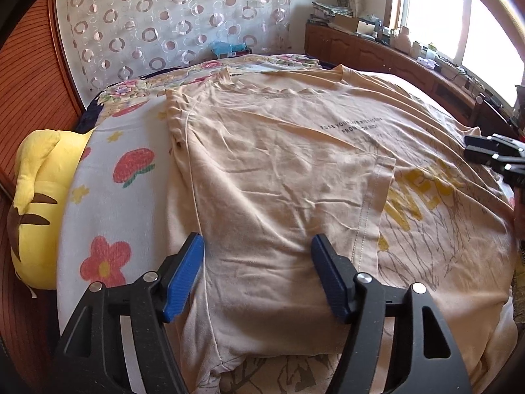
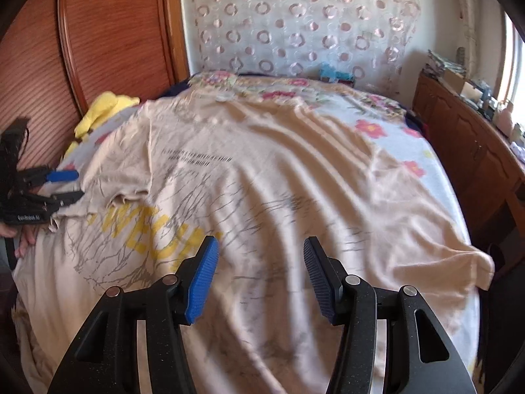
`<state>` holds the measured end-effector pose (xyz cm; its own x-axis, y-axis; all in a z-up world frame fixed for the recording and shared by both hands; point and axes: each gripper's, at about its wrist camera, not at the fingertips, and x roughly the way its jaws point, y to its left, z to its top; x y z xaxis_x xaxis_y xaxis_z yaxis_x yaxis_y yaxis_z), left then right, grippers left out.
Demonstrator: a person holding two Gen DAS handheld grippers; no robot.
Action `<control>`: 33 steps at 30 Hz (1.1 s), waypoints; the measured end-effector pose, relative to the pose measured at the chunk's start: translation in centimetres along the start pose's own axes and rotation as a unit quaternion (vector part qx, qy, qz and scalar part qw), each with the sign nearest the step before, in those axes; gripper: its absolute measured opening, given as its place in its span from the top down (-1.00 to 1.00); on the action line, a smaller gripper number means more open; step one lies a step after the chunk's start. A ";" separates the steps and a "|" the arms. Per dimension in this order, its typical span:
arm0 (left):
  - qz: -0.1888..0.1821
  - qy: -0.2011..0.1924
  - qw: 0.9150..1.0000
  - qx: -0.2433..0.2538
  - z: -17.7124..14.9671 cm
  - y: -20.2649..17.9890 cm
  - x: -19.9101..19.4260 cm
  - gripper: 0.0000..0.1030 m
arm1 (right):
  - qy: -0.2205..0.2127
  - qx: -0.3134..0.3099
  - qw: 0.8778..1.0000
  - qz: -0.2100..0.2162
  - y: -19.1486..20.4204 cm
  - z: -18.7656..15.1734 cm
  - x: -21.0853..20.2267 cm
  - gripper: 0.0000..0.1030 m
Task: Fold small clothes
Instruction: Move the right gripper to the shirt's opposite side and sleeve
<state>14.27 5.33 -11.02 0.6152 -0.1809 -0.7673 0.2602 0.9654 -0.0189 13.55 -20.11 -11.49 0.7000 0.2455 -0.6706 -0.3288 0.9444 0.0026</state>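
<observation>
Beige T-shirt point(image 1: 279, 170) lies spread across the bed point(image 1: 108, 170), on a white sheet printed with red and yellow flowers. Print side up: yellow block letters point(image 1: 423, 193), grey branch-like line drawing, two short lines of dark text nearer the collar. Collar points toward the far end of the bed.

Left sleeve side of the shirt is folded inward over the body; its hemmed edge runs across the chest beside the yellow letters. Right sleeve point(image 2: 466, 259) lies flat and unfolded, reaching the bed's edge. Fabric wrinkled throughout; right wrist view is motion-blurred.

Left gripper point(image 1: 257, 256): blue fingers point(image 1: 183, 275) spread wide apart, nothing between them. It sits low over the folded-in portion near the bottom hem. Cannot tell whether the fingertips touch the cloth.

Right gripper point(image 2: 261, 259): fingers also spread wide, nothing held, positioned over the lower middle of the shirt beside the yellow letters. Contact with fabric cannot be judged through the blur.

Each gripper shows at the edge of the other's view, well apart across the shirt.

Surroundings: yellow plush toy point(image 1: 36, 203) at the left edge of the bed against a wooden panel point(image 2: 108, 32); circle-patterned curtain point(image 1: 170, 23) beyond the far end; wooden cabinet point(image 1: 377, 55) with assorted clutter under a bright window point(image 1: 459, 16) on the right.
</observation>
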 end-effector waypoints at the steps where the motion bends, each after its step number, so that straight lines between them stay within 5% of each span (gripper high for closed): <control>1: -0.001 0.000 1.000 -0.001 0.0 0.0 0.0 -0.34 | -0.008 0.008 1.000 -0.007 -0.9 0.0 -0.9 -0.08; 10: 0.000 0.000 1.000 0.000 0.0 0.0 0.0 -0.35 | -0.013 0.063 0.992 -0.107 -11.9 -2.6 -5.3 -0.08; 15: 0.000 0.000 1.000 0.000 0.0 0.0 0.0 -0.35 | 0.000 0.103 0.987 -0.120 -16.5 -3.7 -5.0 -0.08; 30: 0.000 0.000 1.000 0.000 0.0 0.1 0.0 -0.36 | 0.025 0.122 0.988 -0.089 -19.4 -2.3 -2.1 -0.08; 33: -0.001 0.000 1.000 0.000 0.0 0.1 0.0 -0.36 | 0.019 0.106 0.990 -0.087 -19.0 -2.1 -1.9 0.16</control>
<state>14.29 5.42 -11.03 0.6150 -0.1823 -0.7672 0.2613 0.9650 -0.0199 17.12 -38.97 -11.78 0.7088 0.0714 -0.7018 -0.0621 0.9973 0.0388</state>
